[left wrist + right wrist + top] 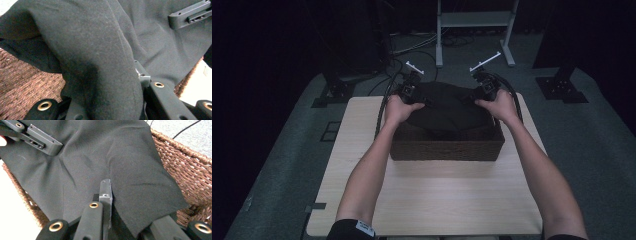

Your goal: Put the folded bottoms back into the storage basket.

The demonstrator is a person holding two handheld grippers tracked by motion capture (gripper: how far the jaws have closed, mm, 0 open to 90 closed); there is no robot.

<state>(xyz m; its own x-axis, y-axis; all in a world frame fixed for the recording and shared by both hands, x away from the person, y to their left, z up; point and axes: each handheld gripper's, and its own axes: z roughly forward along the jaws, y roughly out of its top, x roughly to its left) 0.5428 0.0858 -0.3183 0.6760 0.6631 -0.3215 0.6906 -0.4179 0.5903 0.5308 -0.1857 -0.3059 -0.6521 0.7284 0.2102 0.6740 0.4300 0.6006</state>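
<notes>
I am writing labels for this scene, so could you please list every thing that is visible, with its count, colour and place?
cloth: one, black, stretched over the basket between the two grippers
basket: one, dark brown wicker, in the far half of the table
table: one, light wood, on the grey floor
stand: one, white frame, on the floor beyond the table
cables: several, black, on the floor behind the table
left gripper: one, black, jaws shut on the cloth at its left edge
right gripper: one, black, jaws shut on the cloth at its right edge
forearms: two, bare, coming in from the near edge
</notes>
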